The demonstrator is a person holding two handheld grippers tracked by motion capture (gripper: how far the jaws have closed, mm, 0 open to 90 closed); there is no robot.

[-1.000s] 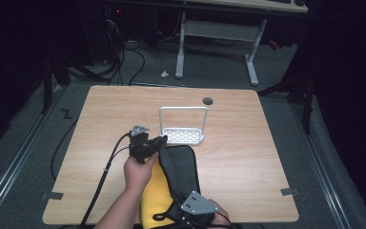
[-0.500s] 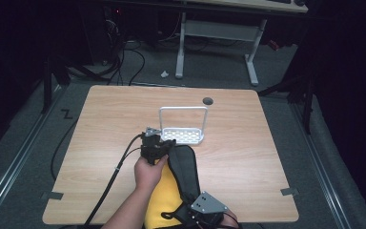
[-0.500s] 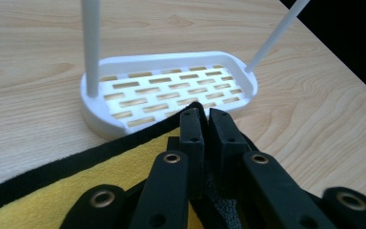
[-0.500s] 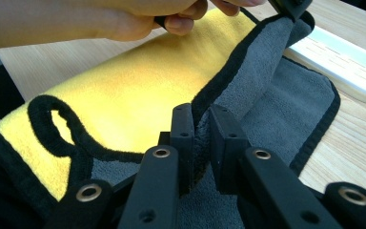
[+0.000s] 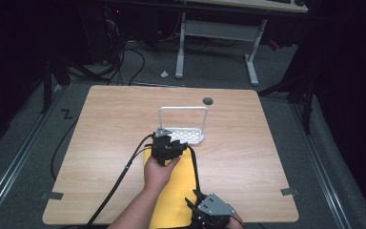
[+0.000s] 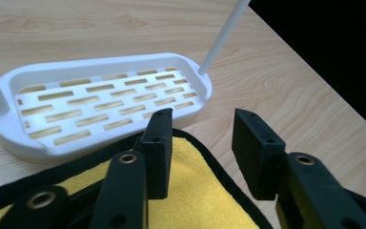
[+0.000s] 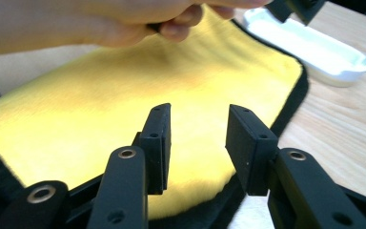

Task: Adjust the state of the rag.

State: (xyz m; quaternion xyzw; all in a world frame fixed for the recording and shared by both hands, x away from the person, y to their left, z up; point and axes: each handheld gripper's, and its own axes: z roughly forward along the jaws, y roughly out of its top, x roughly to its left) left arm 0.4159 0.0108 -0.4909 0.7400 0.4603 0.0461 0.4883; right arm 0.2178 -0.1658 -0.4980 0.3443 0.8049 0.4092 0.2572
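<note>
- Yellow cloth (image 5: 174, 193) with black edging is laid flat on the wooden table (image 5: 267, 157); its long axis runs from the person's edge of the table away toward the white rack, slightly tilted in the high view.
- Far short end of the cloth points at the rack; near end reaches the table's front edge.
- White slotted rack (image 5: 183, 135) with an upright hoop handle sits just beyond the cloth's far end, near table centre. In the left gripper view the cloth's black border (image 6: 219, 164) lies right against the rack base (image 6: 100, 102); whether they touch cannot be told.
- A dark round grommet hole (image 5: 208, 100) is seen in the table well behind the rack. Nothing else lies on the tabletop near the cloth.
- Left gripper (image 5: 167, 149) is held over the cloth's far end, aimed at the rack; a cable trails back from it. Its jaws have just been opening; a moderate gap is seen, nothing gripped, cloth corner below them.
- Right gripper (image 5: 198, 205) is held at the cloth's near right corner by the table edge. Its jaws have just been opening too; they stand apart above the yellow surface (image 7: 138, 90), nothing pinched.
- The left hand (image 7: 100, 21) is seen above the cloth in the right gripper view.
</note>
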